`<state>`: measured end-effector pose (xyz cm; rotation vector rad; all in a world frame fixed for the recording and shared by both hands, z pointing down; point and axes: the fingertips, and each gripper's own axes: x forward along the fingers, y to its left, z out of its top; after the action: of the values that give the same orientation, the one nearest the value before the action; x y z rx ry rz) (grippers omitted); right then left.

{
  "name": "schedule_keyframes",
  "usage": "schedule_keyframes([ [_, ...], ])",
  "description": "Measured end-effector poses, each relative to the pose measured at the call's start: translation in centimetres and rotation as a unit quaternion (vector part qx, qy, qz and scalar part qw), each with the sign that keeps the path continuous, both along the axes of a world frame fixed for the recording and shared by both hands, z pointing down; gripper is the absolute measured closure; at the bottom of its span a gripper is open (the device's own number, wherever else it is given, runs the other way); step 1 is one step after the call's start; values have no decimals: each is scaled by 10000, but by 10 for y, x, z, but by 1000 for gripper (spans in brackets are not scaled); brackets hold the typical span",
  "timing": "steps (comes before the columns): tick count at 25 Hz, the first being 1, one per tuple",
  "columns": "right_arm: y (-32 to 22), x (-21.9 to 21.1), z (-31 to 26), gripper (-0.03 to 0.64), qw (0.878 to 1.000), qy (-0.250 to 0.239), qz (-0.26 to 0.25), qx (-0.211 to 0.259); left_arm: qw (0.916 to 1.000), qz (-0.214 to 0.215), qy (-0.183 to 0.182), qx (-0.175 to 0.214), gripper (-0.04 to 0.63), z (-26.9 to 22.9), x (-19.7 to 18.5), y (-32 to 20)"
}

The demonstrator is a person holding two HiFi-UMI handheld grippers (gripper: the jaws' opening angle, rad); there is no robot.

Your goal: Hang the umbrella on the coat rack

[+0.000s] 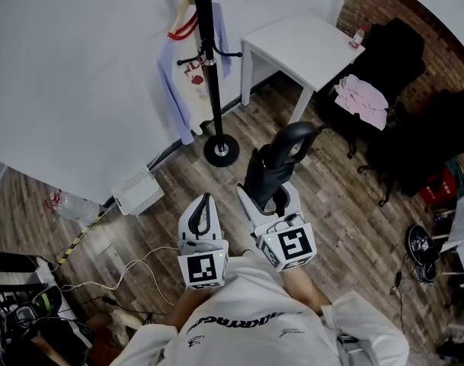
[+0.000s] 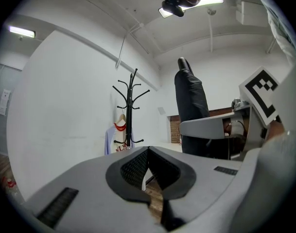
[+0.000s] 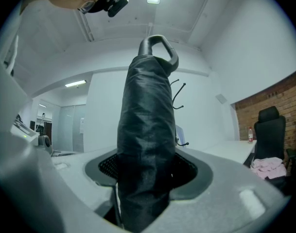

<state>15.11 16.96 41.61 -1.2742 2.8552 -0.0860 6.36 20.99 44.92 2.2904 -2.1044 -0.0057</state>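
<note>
Left gripper empty, jaws pressed together; black metal coat rack stands ahead on the wooden floor by the white wall, well apart; right gripper clamps the black folded umbrella upright at mid-body, so carrying its loop handle above a free hook looks wisest.

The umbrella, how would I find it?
Start at the tall black metal coat rack by the white wall, then look down to the right gripper. The folded black fabric umbrella stands clamped in it, the only thing with a looped handle.
</note>
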Motion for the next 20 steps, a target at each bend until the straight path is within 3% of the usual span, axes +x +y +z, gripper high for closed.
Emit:
schedule_keyframes([
  [11, -107, -63, 1, 347, 9999, 103, 128, 30, 9997, 165, 46, 161, 598, -3, -63, -117],
  [20, -216, -130, -20, 347, 9988, 127, 470, -32, 9981, 597, 97, 130, 598, -17, -125, -229],
])
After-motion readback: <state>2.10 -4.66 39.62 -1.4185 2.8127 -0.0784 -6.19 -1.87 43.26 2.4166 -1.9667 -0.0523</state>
